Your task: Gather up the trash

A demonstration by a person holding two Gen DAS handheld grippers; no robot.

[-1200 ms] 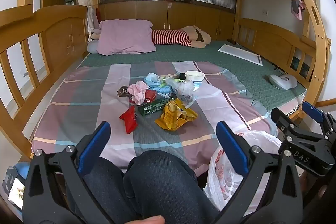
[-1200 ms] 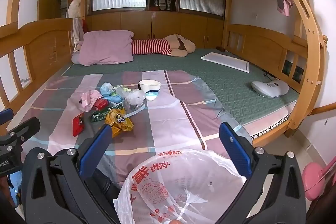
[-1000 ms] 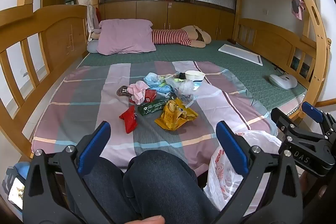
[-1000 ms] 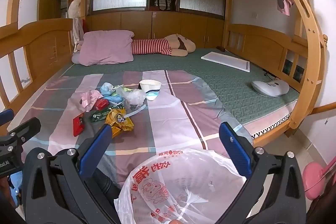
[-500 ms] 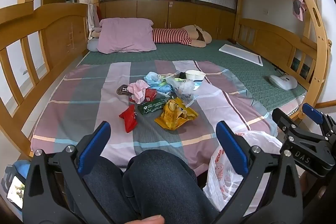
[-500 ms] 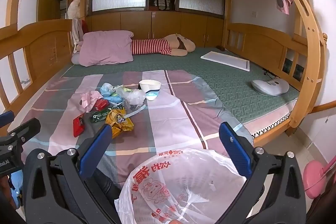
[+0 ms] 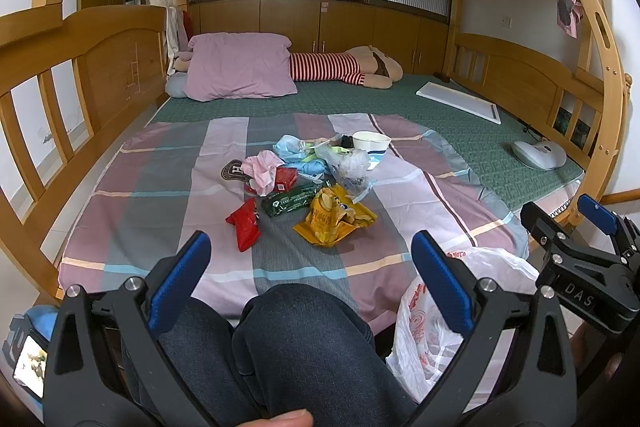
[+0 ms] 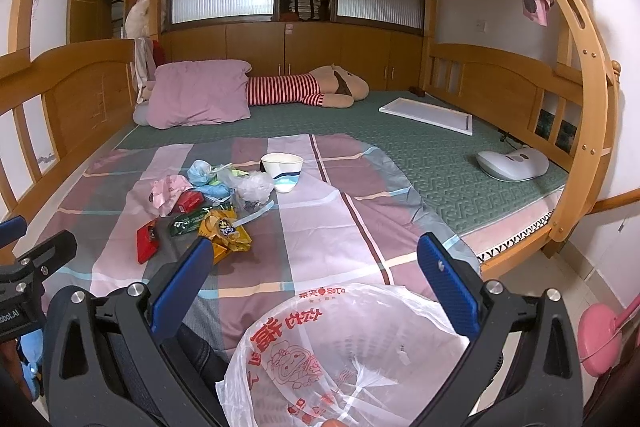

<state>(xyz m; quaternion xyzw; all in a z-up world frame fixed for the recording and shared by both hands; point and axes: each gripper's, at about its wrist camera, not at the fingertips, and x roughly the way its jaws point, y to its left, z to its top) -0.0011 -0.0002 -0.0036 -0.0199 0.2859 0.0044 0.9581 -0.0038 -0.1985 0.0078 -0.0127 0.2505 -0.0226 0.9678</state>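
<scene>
**Trash heaped on the bed, both hand-held grippers waiting open**

Trash (image 7: pixel 308 183) is lying in a loose heap on the striped sheet (image 7: pixel 160 187) of the bed, well ahead of the left hand-held gripper (image 7: pixel 312 279), as the left wrist view is showing it. A yellow snack bag (image 7: pixel 334 221) is sitting at the near edge of the heap, with a red wrapper (image 7: pixel 245 225) just beside it to the left and a green packet (image 7: pixel 290 201) between them. A pink crumpled tissue (image 7: pixel 262 167) and a white paper cup (image 7: pixel 370 143) are resting farther back. The left hand-held gripper is hanging above the person's knees (image 7: pixel 296 339) with its jaws spread wide, holding nothing. A white plastic bag (image 7: pixel 432 323) is standing to its right, near the right hand-held gripper.

In the right wrist view, the right hand-held gripper (image 8: pixel 314 283) is hovering with its jaws wide apart and empty, right over the open mouth of the white plastic bag (image 8: pixel 340 355), which is bearing red print. The trash (image 8: pixel 216 195) is lying ahead and to the left on the striped sheet (image 8: pixel 320 227), the white paper cup (image 8: pixel 282 171) standing upright at its right edge. A purple pillow (image 8: pixel 200 99) is lying at the far end of the bed.
</scene>
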